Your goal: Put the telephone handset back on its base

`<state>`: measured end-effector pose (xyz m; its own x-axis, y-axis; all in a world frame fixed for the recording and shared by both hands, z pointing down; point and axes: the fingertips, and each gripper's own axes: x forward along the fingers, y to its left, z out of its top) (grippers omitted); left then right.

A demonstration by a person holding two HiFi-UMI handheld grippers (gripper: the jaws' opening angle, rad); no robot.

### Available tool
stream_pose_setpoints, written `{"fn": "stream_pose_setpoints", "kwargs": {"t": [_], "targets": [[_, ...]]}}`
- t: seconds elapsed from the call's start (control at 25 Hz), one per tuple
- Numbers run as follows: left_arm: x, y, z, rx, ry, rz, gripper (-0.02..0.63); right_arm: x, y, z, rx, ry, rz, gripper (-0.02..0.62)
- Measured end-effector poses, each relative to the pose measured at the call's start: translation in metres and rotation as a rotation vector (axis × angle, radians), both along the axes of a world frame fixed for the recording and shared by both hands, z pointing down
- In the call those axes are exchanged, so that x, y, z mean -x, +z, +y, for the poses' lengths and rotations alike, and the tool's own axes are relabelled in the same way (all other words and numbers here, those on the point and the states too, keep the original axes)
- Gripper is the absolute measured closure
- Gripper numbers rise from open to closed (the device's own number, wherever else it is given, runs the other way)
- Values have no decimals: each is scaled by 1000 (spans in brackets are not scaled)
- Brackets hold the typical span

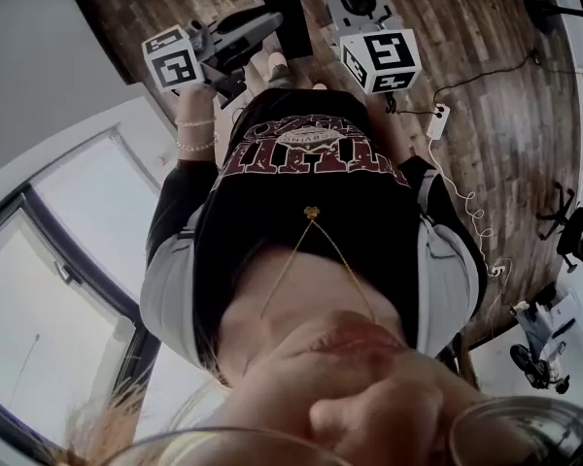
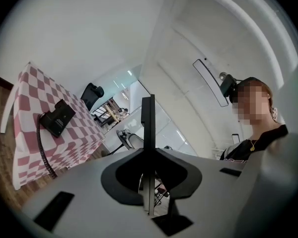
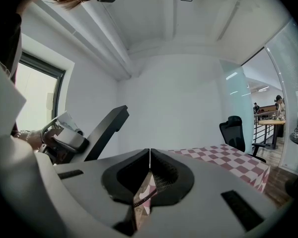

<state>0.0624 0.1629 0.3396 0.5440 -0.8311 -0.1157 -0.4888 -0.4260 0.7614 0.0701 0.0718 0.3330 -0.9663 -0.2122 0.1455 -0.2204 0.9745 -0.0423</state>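
White walls and a white ceiling close the room, with a window on one side and dark wood planks for a floor. Our table wears a red-and-white checked cloth. The black telephone sits on top of it, well apart from both grippers, and its cord trails over the table's edge. At this size we cannot tell whether the handset lies on the base.

Only the left gripper view shows the telephone. The right gripper view catches just a corner of the checked cloth, a black office chair behind it and a glass partition. It also shows our left hand wrapped round its gripper, seen from the side.

We hold the left gripper with its jaws together, gripping nothing, and the right gripper likewise has its jaws closed on each other. The head view alone gives us a white power strip with its cable on the floor, and our dark shirt beneath the two marker cubes.
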Motion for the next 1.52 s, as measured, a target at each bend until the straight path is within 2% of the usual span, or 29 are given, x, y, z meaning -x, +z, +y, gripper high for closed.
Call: {"fn": "stream_pose_setpoints", "kwargs": {"t": [0.2,0.36,0.44,0.64,1.08,1.52], "targets": [[22,17,-7,3,44,7,531,19,17,-5,0,33,8,574],[63,-2,-20,5,76,15,532,59,-1,-16,-1,61,14,574],[74,6,-21,5,91,21,532,69,6,-16,-5,76,20,574],[75,32,-20,7,123,30,532,67,32,-15,2,119,23,574],[76,36,-22,17,140,48,532,59,39,-15,17,163,38,574],[82,37,-30,22,121,52,532,68,39,-23,15,139,41,574]]}}
